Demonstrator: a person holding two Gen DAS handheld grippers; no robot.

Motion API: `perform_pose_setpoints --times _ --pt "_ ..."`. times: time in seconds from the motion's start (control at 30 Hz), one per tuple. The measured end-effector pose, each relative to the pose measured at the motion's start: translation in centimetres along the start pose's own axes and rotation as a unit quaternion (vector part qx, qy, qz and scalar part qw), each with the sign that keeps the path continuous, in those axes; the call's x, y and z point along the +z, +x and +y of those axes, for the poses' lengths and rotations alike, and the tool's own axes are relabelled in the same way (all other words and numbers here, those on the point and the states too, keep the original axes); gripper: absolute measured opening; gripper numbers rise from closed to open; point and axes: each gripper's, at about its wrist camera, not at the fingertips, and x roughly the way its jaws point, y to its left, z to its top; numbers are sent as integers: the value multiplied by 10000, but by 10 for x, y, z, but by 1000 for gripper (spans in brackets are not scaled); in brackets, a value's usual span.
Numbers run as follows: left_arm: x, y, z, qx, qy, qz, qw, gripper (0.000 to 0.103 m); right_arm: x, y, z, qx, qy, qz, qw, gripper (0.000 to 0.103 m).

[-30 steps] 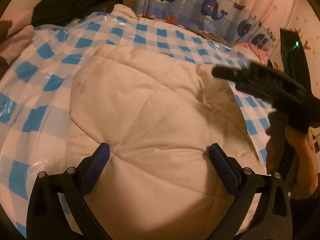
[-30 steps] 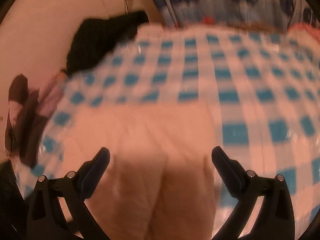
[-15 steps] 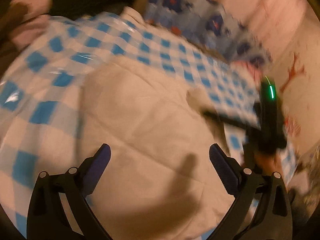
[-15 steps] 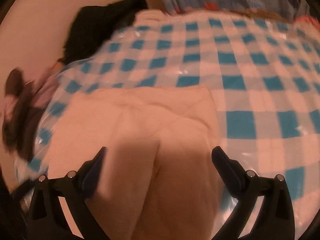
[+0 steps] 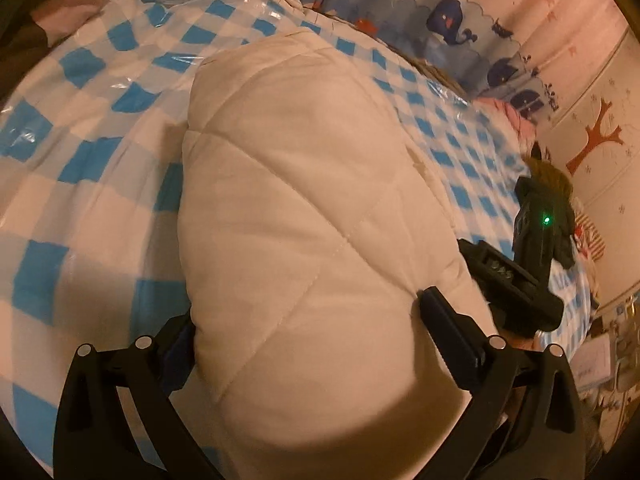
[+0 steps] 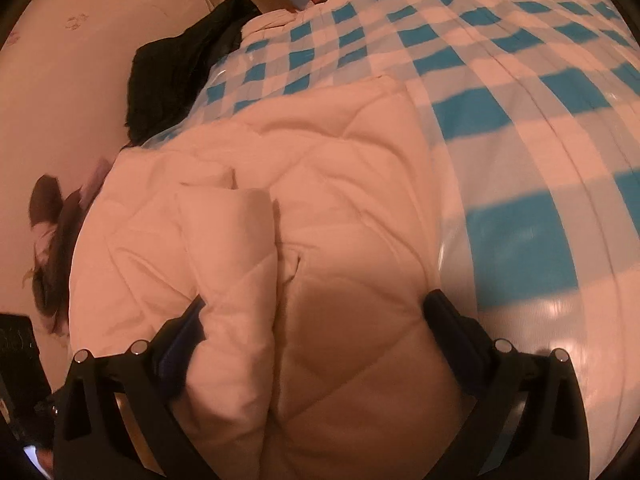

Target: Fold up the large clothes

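A cream quilted padded garment (image 5: 304, 208) lies folded and puffy on a blue-and-white checked cover (image 5: 80, 184). My left gripper (image 5: 308, 320) is open, its fingers wide apart, and the garment bulges up between them. The right gripper's black body (image 5: 516, 292) shows at the garment's right edge in the left wrist view. In the right wrist view the garment (image 6: 320, 208) has a folded flap on its left. My right gripper (image 6: 312, 312) is open over it, the left finger against the flap.
A dark garment (image 6: 180, 76) lies at the far edge by the wall. Pink and brown clothes (image 5: 60, 12) are at the far left. A whale-print fabric (image 5: 440, 12) hangs behind the bed. The checked cover (image 6: 520, 120) stretches to the right.
Both grippers have come down closer onto the garment. The right gripper has moved from over the garment's far right corner to its near right edge. Both stay open.
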Motion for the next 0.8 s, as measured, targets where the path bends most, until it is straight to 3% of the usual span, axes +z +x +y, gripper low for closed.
perform_pose_setpoints --times 0.03,0.1,0.17,0.23,0.27,0.3,0.37,0.4,0.43,0.5,0.6,0.8 --pt "0 -4 3 71 -135 -103 9998 96 7 2 0 26 -100 134 9999 98" --pt "2 -31 -1 627 -370 -967 9926 95 18 7 4 -14 -220 322 9992 98" --pt "7 -40 -13 508 -271 -1271 9902 96 25 9 12 -159 -430 366 9983 98" --pt "13 -22 -35 568 141 -1043 9928 96 28 -1 18 -330 -477 348 9977 98" --pt "13 -8 -42 792 308 -913 9922 96 28 -11 21 -469 -530 183 9973 98" --pt "10 9 -49 1121 511 -860 9887 96 24 -35 33 -684 -714 -248 9948 98" --pt "7 20 -48 1153 481 -896 9881 96 11 -60 45 -1050 -1013 -742 9865 98" --pt "6 20 -46 1127 457 -894 9886 96 4 -60 48 -1345 -1174 -817 9805 98" --pt "7 24 -47 1113 459 -852 9891 96 -3 -39 45 -1573 -1411 -513 9761 98" --pt "8 35 -58 1372 641 -684 9861 96 -5 -9 26 -1328 -1277 -197 9827 98" --pt "12 32 -52 1455 600 -613 9856 96 11 -10 7 -874 -494 298 9945 98" --pt "12 6 -42 1307 469 -699 9878 96 -17 -93 41 -902 -918 -644 9896 98"
